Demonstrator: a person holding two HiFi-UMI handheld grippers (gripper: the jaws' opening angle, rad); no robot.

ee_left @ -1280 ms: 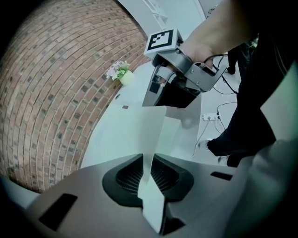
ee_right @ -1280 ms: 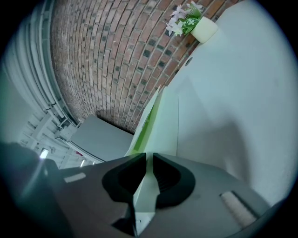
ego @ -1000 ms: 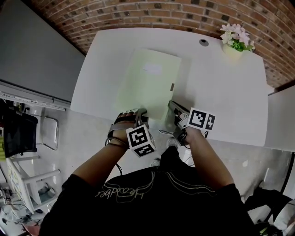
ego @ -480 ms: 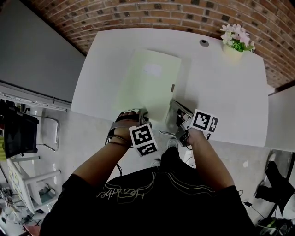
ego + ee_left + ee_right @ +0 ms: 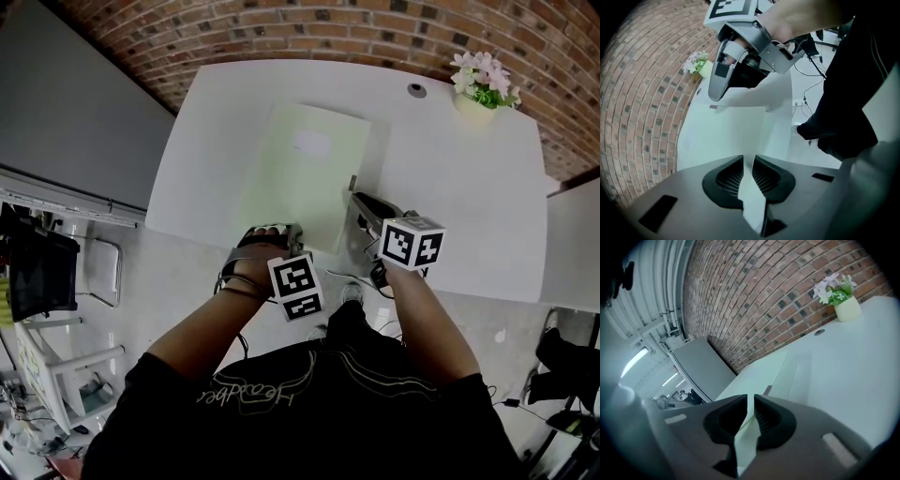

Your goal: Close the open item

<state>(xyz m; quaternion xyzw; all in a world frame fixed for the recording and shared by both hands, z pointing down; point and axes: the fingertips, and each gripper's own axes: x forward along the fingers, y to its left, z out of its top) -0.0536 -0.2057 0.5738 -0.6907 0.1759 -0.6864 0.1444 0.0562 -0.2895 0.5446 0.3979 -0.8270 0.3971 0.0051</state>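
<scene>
Head view with both gripper views. A pale green folder (image 5: 305, 173) lay flat on the white table (image 5: 450, 187), its long side running away from the person and a pale label (image 5: 310, 142) on its upper face. The left gripper (image 5: 281, 228) sat at the folder's near left corner and the right gripper (image 5: 361, 202) at its near right edge, each carrying its marker cube. In the left gripper view the jaws of the left gripper (image 5: 748, 176) stood almost together, pinched on a thin pale sheet that ran down between the pads, with the folder (image 5: 726, 131) stretching ahead and the right gripper (image 5: 740, 70) beyond it. In the right gripper view the right gripper (image 5: 751, 420) was likewise clamped on a thin green edge of the folder (image 5: 773, 373), seen nearly edge-on. A pot of flowers (image 5: 480, 80) and a round grommet (image 5: 415, 89) occupied the table's far side, below a brick wall (image 5: 281, 23).
</scene>
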